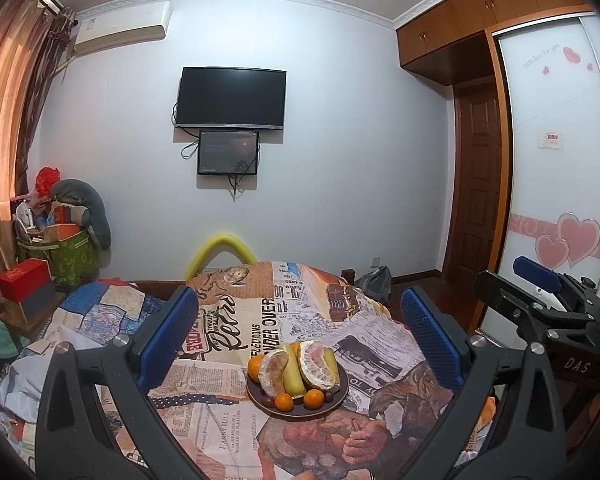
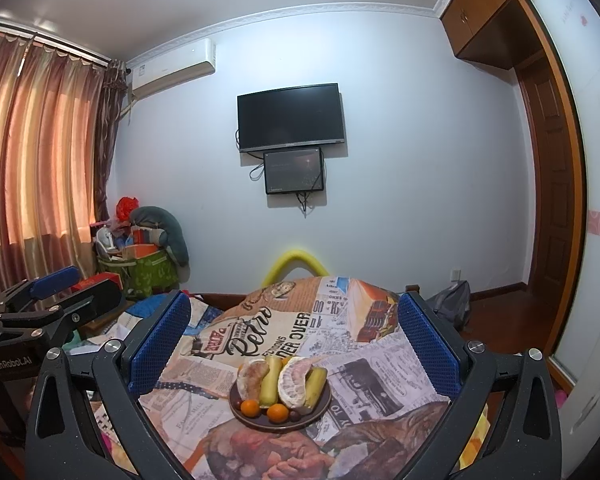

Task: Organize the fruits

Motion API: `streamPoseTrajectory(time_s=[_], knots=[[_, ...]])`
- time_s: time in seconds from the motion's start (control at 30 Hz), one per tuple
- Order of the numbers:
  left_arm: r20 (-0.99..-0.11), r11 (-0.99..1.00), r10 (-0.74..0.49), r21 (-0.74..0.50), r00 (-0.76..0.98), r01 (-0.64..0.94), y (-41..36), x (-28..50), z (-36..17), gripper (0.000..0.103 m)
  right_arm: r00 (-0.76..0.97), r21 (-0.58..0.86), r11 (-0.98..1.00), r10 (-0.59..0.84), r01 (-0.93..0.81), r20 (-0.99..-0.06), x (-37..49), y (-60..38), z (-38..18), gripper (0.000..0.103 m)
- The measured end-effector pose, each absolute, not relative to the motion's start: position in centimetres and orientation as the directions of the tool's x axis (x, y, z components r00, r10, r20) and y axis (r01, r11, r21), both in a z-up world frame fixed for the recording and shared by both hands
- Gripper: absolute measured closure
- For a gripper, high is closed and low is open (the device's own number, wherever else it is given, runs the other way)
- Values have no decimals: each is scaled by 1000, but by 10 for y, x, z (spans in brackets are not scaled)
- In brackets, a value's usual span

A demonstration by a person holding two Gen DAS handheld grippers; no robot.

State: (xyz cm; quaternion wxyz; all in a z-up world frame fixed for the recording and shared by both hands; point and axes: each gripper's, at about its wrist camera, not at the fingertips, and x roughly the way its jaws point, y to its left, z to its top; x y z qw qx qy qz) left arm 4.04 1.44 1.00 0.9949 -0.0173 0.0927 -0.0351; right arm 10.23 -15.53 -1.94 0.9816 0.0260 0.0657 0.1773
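A dark round plate (image 1: 298, 413) (image 2: 260, 421) sits on a table covered with a newspaper-print cloth (image 1: 236, 420) (image 2: 204, 376). It holds two pomelo pieces (image 1: 318, 364) (image 2: 292, 380), two yellow-green bananas (image 1: 293, 374) (image 2: 271, 380), small oranges (image 1: 313, 398) (image 2: 277, 413) and dark grapes (image 1: 267, 401). My left gripper (image 1: 300, 340) is open and empty, held above and behind the plate. My right gripper (image 2: 294, 340) is also open and empty, likewise back from the plate. The right gripper shows at the right edge of the left wrist view (image 1: 536, 280). The left gripper shows at the left edge of the right wrist view (image 2: 56, 288).
A bed with a patchwork quilt (image 1: 100, 312) lies left of the table. Boxes and bags (image 1: 56, 248) are piled in the far left corner by the curtains (image 2: 32, 152). A wardrobe with heart stickers (image 1: 560, 200) stands at the right. A wall TV (image 1: 232, 98) hangs ahead.
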Motion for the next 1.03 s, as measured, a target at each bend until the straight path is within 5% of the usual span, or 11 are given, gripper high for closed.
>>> streamPoseTrajectory(time_s=[1.03], knots=[[-200,994,-103,-66,974,92,20,44,8,0,936,41,946,326,-323,-132,105,-151,-25,0]])
